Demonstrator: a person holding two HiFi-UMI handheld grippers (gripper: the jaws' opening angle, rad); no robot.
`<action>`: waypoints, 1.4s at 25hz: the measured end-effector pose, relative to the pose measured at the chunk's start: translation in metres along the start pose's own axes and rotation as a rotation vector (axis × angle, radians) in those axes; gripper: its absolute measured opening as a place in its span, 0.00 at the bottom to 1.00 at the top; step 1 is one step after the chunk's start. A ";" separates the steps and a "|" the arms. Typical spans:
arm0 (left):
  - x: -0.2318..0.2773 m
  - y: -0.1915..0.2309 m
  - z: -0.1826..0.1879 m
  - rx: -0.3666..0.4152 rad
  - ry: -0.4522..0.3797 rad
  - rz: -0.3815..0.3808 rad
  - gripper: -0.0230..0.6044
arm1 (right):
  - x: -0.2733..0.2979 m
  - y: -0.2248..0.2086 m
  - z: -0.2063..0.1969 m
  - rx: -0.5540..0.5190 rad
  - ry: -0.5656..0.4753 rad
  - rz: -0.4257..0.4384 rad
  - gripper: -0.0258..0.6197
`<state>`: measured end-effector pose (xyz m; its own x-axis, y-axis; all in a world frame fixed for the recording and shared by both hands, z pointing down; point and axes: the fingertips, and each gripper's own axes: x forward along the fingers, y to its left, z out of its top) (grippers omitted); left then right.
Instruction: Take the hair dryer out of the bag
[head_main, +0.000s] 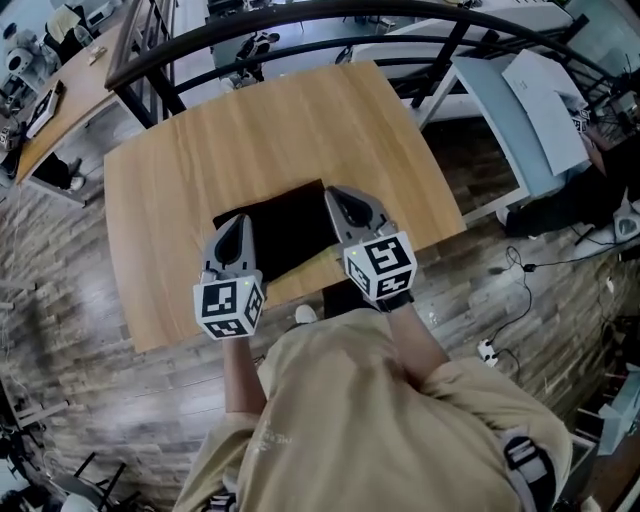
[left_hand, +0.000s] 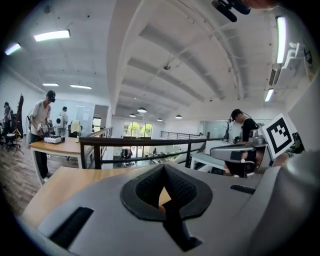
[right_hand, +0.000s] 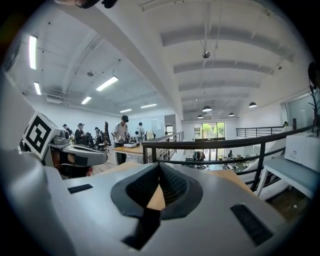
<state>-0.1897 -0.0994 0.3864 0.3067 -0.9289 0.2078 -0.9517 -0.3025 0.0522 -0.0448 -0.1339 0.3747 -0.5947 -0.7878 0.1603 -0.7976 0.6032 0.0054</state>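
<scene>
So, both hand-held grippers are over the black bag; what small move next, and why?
Probably open the left hand-held gripper and lower it to the black bag's edge: it and the right hand-held gripper are shut and empty, and the bag lies flat on the table with no hair dryer showing.

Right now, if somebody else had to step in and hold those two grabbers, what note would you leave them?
Left gripper: jaws shut, nothing between them, at the left end of the flat black fabric bag.
Right gripper: jaws shut, empty, at the bag's right edge.
I cannot tell whether either one touches the bag.
The bag lies on the light wooden table, close to the person's side.
Hair dryer: not in sight, presumably inside the bag.
Done: nothing that shows.
Left: open the bag, grip the hair dryer and lift it out.
</scene>
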 end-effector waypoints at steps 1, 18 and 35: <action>0.007 -0.001 -0.007 0.006 0.020 -0.010 0.05 | 0.000 -0.005 -0.005 -0.002 0.010 0.003 0.06; 0.111 -0.048 -0.131 0.183 0.443 -0.258 0.13 | 0.036 -0.047 -0.094 0.027 0.196 0.117 0.06; 0.147 -0.066 -0.222 0.252 0.783 -0.421 0.38 | 0.053 -0.055 -0.144 -0.056 0.337 0.242 0.06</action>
<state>-0.0852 -0.1684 0.6304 0.4417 -0.3504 0.8259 -0.7047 -0.7053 0.0777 -0.0183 -0.1907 0.5250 -0.6907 -0.5433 0.4772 -0.6265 0.7792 -0.0197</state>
